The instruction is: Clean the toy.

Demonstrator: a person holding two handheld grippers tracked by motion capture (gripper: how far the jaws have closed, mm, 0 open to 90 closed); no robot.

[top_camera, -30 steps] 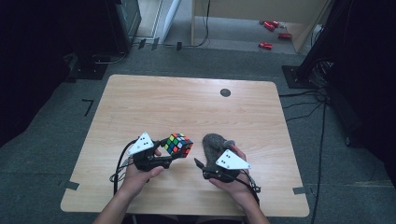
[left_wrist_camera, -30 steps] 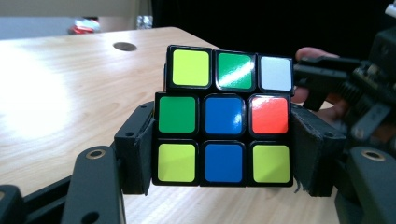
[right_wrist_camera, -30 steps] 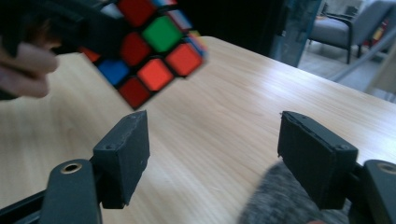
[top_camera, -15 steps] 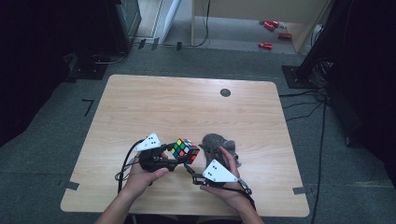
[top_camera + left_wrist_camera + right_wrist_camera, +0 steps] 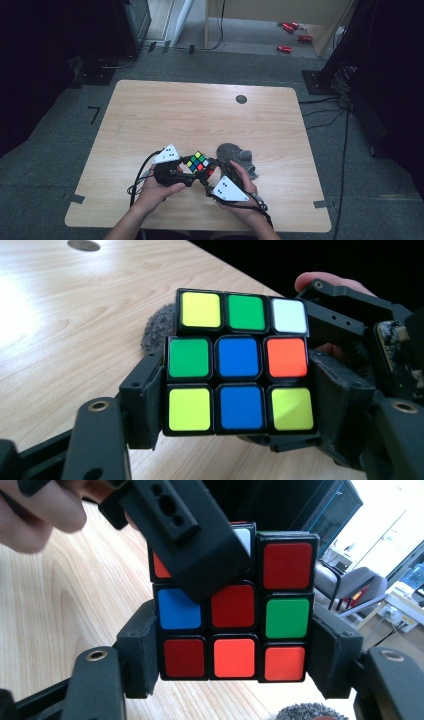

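Near edge of the wooden table (image 5: 150,115): the person's forearms are coming in from the bottom of the high view, each hand holding a gripper.

Right gripper (image 5: 210,176), grey plate on top, is sitting at the near centre-right and angling up and left toward the cube. In the right gripper view its two black jaws are pressing against the left and right sides of the puzzle cube (image 5: 235,605), clamping its lower layers; the face turned to this camera is showing mostly red and orange squares, with one blue and one green.

Left gripper (image 5: 192,175) is lying just left of it and pointing right. In the left gripper view its jaws are likewise closing on the cube (image 5: 239,367), one on each side of the lower two rows; the top row is sitting slightly twisted out of line. That face is showing yellow, green, blue, orange and white squares.

So the cube (image 5: 200,163) is being held by both grippers at once, at the near middle of the table. Cannot tell whether it is touching the tabletop.

Just right of the cube, a grey fuzzy cloth (image 5: 235,156) is lying on the table beside the right hand.

Farther off, a small dark round disc (image 5: 241,99) is sitting near the far edge, well apart from everything else.
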